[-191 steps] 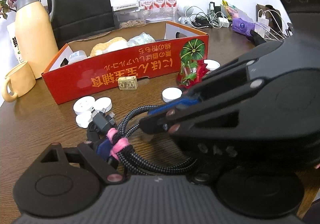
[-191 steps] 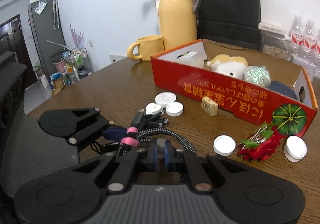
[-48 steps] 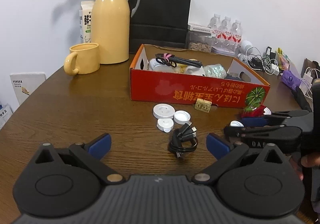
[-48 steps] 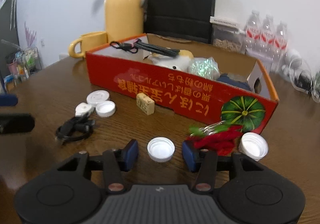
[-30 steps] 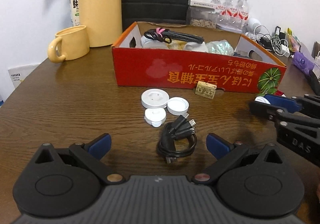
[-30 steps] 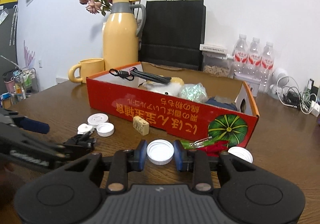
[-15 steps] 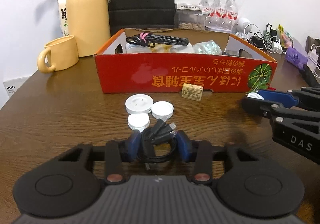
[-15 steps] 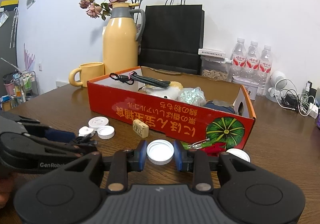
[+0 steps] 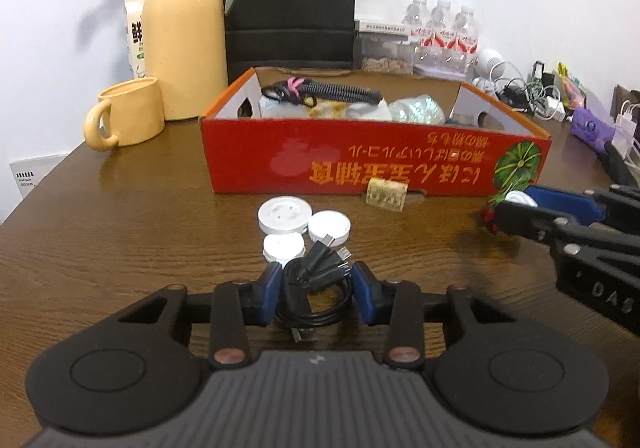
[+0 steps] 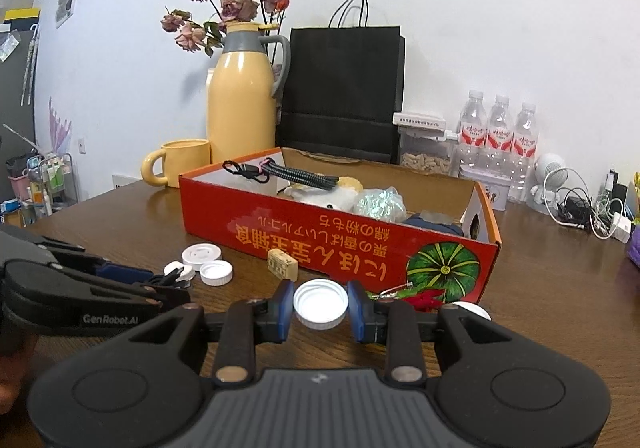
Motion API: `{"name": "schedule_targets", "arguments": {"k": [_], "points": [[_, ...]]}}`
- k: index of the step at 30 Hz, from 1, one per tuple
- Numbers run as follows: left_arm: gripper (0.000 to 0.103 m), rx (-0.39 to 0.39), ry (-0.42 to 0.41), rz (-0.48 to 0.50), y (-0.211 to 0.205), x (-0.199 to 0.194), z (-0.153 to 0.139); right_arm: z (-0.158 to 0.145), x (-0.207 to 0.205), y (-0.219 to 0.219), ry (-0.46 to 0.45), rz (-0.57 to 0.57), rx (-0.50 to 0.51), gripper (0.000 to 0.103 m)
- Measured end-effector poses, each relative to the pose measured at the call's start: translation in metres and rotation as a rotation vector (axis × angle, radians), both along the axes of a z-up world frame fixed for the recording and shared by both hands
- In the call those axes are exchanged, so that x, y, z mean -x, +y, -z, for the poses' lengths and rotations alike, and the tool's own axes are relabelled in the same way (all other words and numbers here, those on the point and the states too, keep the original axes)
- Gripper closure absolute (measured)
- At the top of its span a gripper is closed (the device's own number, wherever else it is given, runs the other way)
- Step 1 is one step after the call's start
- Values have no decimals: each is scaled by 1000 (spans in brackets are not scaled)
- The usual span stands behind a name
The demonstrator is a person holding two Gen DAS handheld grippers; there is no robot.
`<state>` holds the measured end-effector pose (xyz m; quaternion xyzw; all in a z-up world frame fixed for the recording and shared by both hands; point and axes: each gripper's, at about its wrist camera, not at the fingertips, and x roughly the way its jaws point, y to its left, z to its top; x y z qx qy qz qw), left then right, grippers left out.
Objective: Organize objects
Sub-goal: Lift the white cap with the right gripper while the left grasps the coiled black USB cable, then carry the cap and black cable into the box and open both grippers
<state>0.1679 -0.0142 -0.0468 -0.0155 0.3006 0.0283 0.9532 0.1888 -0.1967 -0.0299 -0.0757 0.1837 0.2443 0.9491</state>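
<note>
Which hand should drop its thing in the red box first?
Probably right: the right gripper grips the white cap nearer the red box than the left gripper, closed around the black cable.

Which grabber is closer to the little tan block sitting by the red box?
Hard to call; probably the right gripper, which holds a white cap just in front of the tan block. The left gripper grips the black cable, behind the loose caps.

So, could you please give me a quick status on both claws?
Left claw just closed on black cable bundle. Right claw shut on white cap. Red box ahead, nothing blocking.
</note>
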Motion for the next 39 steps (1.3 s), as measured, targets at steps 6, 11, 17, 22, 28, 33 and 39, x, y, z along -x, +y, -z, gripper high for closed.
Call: {"name": "schedule_targets", "arguments": {"k": [6, 11, 17, 22, 28, 33, 39], "points": [[64, 24, -62, 45, -5, 5, -24, -14, 1, -3, -42, -10, -33, 76], [64, 13, -129, 79, -15, -5, -47, -34, -11, -3, -67, -1, -46, 76], [64, 21, -186, 89, -22, -32, -69, -53, -39, 0, -100, 22, -39, 75], [64, 27, -229, 84, -23, -60, -84, -63, -69, 0, -107, 48, -42, 76], [64, 52, -236, 58, -23, -99, -91, -70, -106, 2, -110, 79, -52, 76], [64, 68, -232, 36, -26, -132, -90, -70, -137, 4, -90, 101, -62, 76], [64, 81, -197, 0, -25, -174, -79, -55, -176, 1, -37, 131, -81, 76]]}}
